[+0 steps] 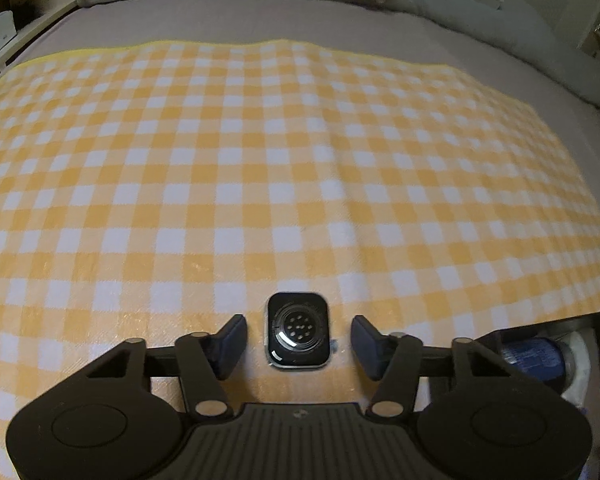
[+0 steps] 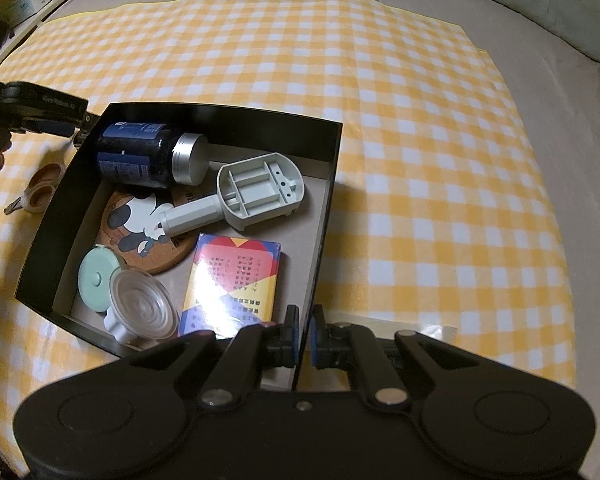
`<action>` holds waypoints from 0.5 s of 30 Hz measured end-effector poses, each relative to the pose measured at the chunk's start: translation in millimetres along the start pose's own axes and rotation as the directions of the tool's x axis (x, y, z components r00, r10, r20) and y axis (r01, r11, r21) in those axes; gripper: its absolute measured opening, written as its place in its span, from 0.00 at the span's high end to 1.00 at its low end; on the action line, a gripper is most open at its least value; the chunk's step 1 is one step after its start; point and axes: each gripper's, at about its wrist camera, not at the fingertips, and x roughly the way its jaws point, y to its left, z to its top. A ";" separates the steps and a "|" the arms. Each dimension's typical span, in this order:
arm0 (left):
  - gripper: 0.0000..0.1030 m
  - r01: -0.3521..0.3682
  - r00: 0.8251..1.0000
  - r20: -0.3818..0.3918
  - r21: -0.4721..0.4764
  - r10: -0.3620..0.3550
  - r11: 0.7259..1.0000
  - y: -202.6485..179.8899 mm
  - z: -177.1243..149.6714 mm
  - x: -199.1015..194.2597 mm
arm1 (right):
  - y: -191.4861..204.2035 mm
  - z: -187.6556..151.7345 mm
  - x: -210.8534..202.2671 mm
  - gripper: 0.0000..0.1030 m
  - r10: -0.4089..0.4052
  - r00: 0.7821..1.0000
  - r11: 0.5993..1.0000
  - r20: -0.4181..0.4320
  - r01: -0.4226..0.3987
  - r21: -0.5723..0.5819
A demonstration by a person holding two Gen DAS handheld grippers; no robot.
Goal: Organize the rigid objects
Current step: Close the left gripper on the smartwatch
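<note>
A smartwatch body (image 1: 297,330) with no strap lies face down on the yellow checked cloth (image 1: 260,160). My left gripper (image 1: 299,340) is open, its pads either side of the watch and not touching it. My right gripper (image 2: 304,338) is shut on the near right wall of a black box (image 2: 327,216). The box holds a dark jar (image 2: 140,152), a grey plastic handle piece (image 2: 252,192), a cork coaster (image 2: 140,228), a colourful card box (image 2: 230,284), a mint round case (image 2: 94,280) and a clear suction cup (image 2: 142,310).
The left gripper's body (image 2: 40,110) shows at the box's far left corner in the right wrist view. A contact lens case (image 2: 40,184) and small tweezers (image 2: 14,206) lie on the cloth left of the box. Grey bedding (image 1: 300,20) lies beyond the cloth.
</note>
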 end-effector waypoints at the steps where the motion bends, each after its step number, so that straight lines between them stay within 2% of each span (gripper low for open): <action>1: 0.47 -0.006 1.000 0.002 0.008 0.006 1.000 0.6 -0.4 0.7 | -0.2 0.0 0.0 0.94 0.002 1.000 1.000 0.000 -0.002 0.000; 4: 0.50 -0.021 1.000 0.005 0.022 0.021 1.000 2.4 -2.0 1.7 | -0.5 0.8 0.0 0.94 0.001 1.000 1.000 -0.003 -0.001 0.000; 7: 0.59 -0.020 1.000 0.004 0.043 0.020 0.999 -3.7 -1.6 8.1 | 1.1 1.5 0.1 0.94 -0.009 1.000 1.000 -0.005 0.009 -0.005; 10: 0.60 -0.017 1.000 -0.009 0.073 0.017 0.997 -17.0 4.2 15.9 | 2.6 1.5 1.2 0.94 -0.013 1.000 1.000 -0.005 0.013 -0.008; 15: 0.60 0.005 1.000 -0.009 0.069 -0.004 0.998 -25.7 5.4 13.1 | 2.7 1.7 2.3 0.94 -0.013 1.000 1.000 -0.009 0.013 -0.009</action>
